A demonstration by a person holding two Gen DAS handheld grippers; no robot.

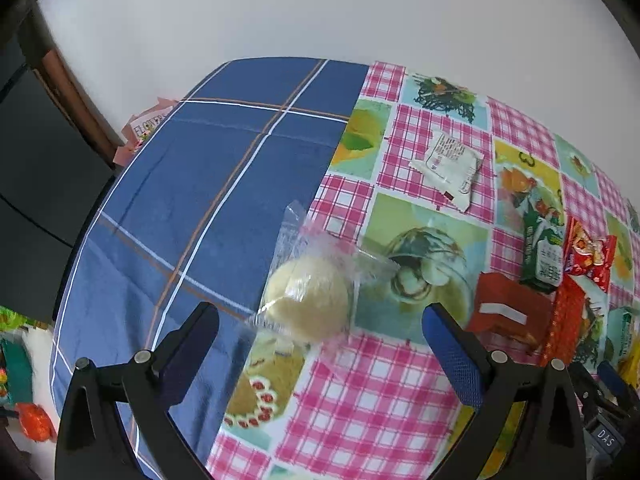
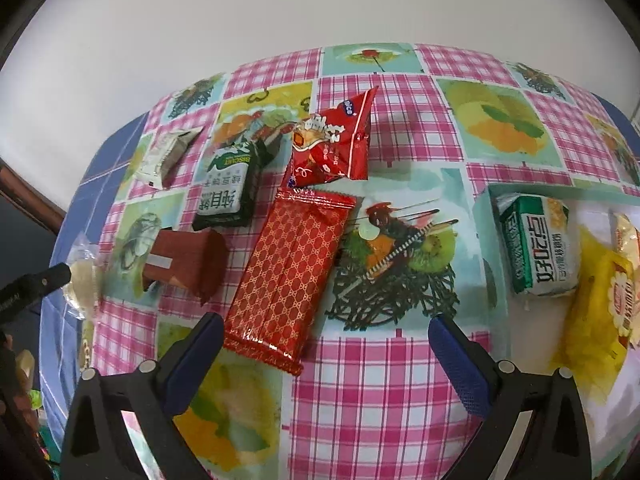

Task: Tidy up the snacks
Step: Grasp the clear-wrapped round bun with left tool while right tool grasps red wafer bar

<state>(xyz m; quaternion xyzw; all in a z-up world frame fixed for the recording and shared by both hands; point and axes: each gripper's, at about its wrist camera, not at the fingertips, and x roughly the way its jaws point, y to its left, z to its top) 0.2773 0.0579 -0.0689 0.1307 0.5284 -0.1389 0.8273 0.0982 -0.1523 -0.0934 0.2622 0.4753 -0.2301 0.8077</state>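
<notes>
A pale round bun (image 1: 306, 300) in a clear wrapper lay on the table, across the seam between the blue plaid cloth (image 1: 224, 184) and the pink checked cloth (image 1: 360, 408). The left gripper (image 1: 320, 340) was positioned just short of it with the jaws spread wide; nothing was held, and whether the fingers touched the wrapper could not be told.

Farther along the pink checked cloth, a white packet (image 1: 448, 164) lay apart from the bun. A folded red box (image 1: 502, 308) lay right of the bun, with a dark green biscuit pack (image 1: 542, 252) and a red snack bag (image 1: 590, 252) beyond it.

In the right wrist view, a long red patterned bar (image 2: 288, 276) was laid lengthwise ahead of the right gripper (image 2: 324, 344), its near end just beside the left finger (image 2: 192, 364). The right gripper's jaws were also spread wide, and nothing was held. The red snack bag touched the bar's far end. At the right, a green and white pack (image 2: 536, 244) and a yellow bag (image 2: 596, 304) were seen in a pale tray (image 2: 486, 200).
</notes>
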